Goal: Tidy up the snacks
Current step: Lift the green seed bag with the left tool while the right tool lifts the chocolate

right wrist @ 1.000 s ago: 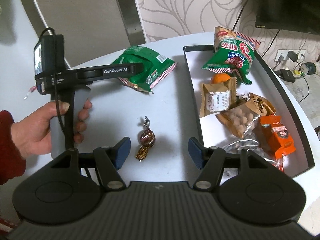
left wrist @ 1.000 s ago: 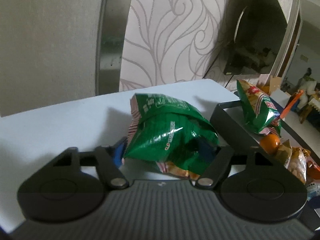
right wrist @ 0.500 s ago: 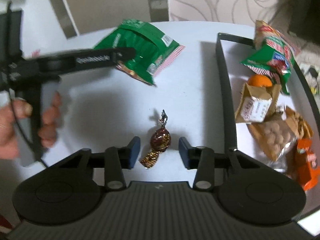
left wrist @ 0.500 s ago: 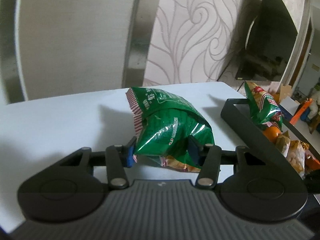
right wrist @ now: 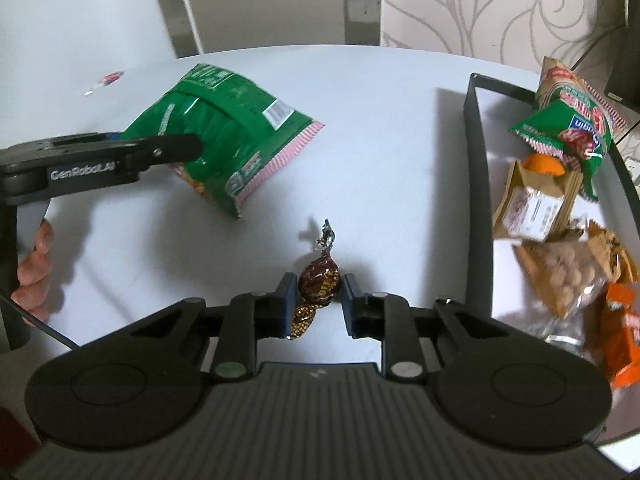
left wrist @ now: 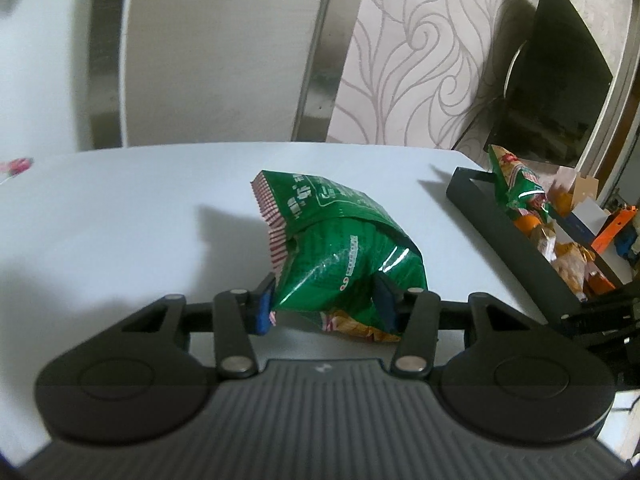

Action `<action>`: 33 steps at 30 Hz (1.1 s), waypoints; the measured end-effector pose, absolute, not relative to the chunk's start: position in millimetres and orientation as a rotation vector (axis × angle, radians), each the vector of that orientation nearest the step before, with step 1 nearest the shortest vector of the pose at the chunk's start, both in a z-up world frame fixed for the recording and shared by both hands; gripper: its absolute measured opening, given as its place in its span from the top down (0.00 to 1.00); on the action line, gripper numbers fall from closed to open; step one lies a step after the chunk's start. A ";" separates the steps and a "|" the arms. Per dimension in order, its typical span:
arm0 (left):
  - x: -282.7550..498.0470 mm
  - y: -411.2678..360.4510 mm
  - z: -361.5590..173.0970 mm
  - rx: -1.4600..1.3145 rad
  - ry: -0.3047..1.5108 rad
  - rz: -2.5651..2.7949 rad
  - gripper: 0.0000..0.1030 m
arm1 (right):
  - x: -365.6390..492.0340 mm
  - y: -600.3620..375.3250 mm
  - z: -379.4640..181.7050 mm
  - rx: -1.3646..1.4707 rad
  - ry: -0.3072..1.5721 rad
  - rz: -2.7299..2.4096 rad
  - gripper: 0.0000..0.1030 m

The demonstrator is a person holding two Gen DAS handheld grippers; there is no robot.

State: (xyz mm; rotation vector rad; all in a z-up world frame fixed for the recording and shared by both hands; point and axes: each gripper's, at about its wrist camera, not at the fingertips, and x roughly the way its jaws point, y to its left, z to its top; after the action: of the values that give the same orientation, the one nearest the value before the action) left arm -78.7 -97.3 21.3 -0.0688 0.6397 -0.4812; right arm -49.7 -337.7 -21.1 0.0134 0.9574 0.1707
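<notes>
My left gripper [left wrist: 324,300] is shut on the near end of a green snack bag [left wrist: 340,248]; the bag's far end tilts up off the white table. The same bag [right wrist: 224,132] and left gripper [right wrist: 160,152] show in the right wrist view. My right gripper [right wrist: 318,300] has closed around a brown foil-wrapped candy [right wrist: 320,284] on the table, its pads against the candy's sides. A black tray [right wrist: 476,184] at the right holds a second green bag [right wrist: 568,120], an orange [right wrist: 544,164], a brown packet [right wrist: 536,204], a nut bag [right wrist: 572,276] and an orange packet [right wrist: 628,328].
A small pink wrapped sweet [right wrist: 110,78] lies at the table's far left edge; it also shows in the left wrist view [left wrist: 18,165]. A television [left wrist: 552,92] hangs on the patterned wall behind the tray. The tray's wall [left wrist: 504,236] stands right of the held bag.
My left gripper closed on the green bag and tilted it up. My right gripper moved down to the candy and its jaws narrowed from wide open to touching it.
</notes>
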 end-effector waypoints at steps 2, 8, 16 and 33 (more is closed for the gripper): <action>-88.1 -91.5 21.0 -0.074 0.643 -0.468 0.50 | -56.3 -335.2 -18.9 0.015 0.954 0.187 0.73; -105.8 -88.4 18.9 -0.063 0.666 -0.441 0.43 | -66.4 -325.0 -15.9 -0.009 0.955 0.228 0.73; -99.0 -85.4 16.2 -0.049 0.645 -0.390 0.20 | -56.7 -323.6 -22.3 0.013 0.934 0.207 0.59; -74.8 -101.6 9.6 -0.027 0.672 -0.482 0.36 | -54.2 -308.9 -19.9 -0.102 0.955 0.239 0.74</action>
State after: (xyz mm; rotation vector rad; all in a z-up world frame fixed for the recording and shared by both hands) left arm -74.8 -101.6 9.6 -0.0270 0.6716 -0.4821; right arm -54.2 -308.9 -19.9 -0.1018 0.9546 0.2393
